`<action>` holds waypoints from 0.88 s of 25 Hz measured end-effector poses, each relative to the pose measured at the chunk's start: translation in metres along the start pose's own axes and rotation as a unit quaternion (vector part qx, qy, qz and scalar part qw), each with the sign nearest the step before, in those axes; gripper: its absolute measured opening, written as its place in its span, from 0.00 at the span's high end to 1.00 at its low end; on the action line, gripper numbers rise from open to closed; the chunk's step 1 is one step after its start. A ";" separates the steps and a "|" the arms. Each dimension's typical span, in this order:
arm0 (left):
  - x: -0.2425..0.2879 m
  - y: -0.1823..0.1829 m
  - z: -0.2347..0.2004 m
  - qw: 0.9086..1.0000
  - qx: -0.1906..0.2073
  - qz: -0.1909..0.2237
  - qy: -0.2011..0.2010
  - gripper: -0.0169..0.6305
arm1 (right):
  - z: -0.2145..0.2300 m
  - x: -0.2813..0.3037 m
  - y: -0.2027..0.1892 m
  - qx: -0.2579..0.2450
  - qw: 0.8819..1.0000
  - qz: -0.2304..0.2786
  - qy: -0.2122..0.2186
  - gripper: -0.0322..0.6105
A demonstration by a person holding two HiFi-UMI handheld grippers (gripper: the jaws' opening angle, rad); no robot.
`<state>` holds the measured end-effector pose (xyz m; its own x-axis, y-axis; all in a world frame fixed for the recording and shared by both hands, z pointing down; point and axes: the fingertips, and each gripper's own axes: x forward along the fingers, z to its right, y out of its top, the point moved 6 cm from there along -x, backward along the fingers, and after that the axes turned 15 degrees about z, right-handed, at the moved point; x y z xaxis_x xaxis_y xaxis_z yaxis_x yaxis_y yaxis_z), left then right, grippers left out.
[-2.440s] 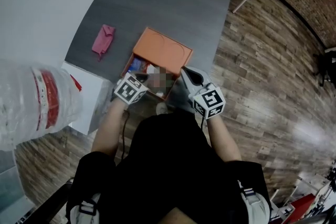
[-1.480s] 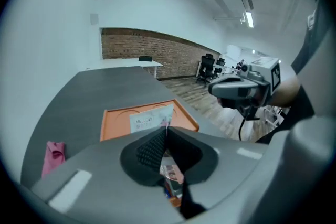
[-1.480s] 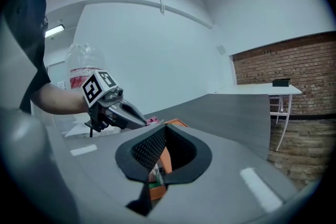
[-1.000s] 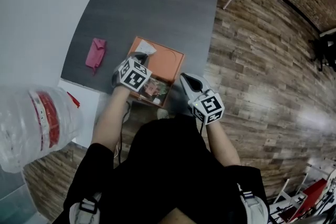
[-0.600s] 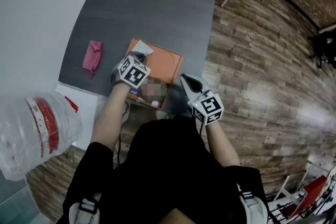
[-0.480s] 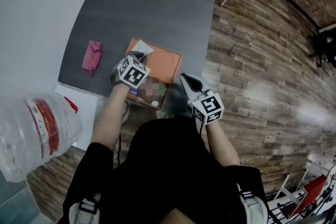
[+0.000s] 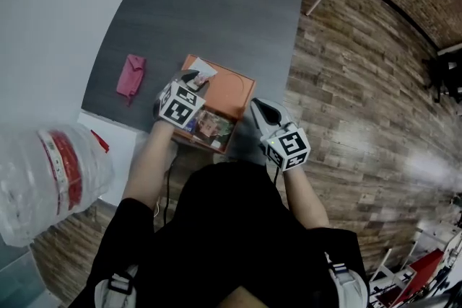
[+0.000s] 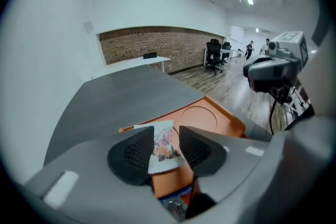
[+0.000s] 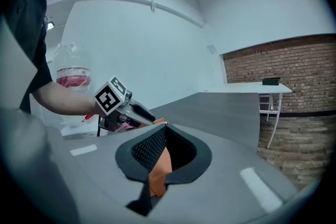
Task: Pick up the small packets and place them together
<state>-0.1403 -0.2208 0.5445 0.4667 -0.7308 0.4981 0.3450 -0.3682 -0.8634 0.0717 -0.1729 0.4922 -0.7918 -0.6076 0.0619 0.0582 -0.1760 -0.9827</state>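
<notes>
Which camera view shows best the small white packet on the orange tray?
The left gripper view: the packet shows large between the jaws of the left hand-held gripper, which have just been opening. The head view shows it only as a tiny white patch on the orange tray. The right gripper view does not show it.

Water bottle (image 7: 50,177): cut by left edge. Packets (image 7: 211,126) in orange tray (image 7: 234,79): too small to count, partly under left claw (image 7: 189,79).

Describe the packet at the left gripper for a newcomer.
On the grey table's orange tray, the packet lies at the far corner, between the left gripper's fingers, which have just been opening. White, it lies alone; other packets crowd the near end.
</notes>
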 end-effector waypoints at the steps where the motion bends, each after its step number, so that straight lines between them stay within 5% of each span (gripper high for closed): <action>1: -0.003 0.004 -0.002 1.000 -0.011 0.018 0.000 0.74 | -0.001 0.002 0.001 -0.002 1.000 0.002 0.002 0.95; 5: -0.025 0.022 -0.009 0.991 -0.070 0.114 0.016 0.74 | -0.006 0.008 0.007 -0.010 1.000 0.011 0.011 0.95; 14: -0.077 0.032 -0.009 0.962 -0.079 0.255 0.054 0.82 | -0.013 0.013 0.022 -0.021 0.999 0.041 0.020 0.95; 22: -0.110 0.035 0.005 0.942 -0.086 0.315 0.078 0.91 | -0.018 0.006 0.035 -0.030 0.997 0.064 0.023 0.95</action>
<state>-0.1753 -0.1508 0.4597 0.4052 -0.9058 -0.1236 -0.1036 0.0889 -0.9906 0.0581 -0.1683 0.4548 -0.8078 -0.5852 -0.0714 0.1252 -0.0519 -0.9908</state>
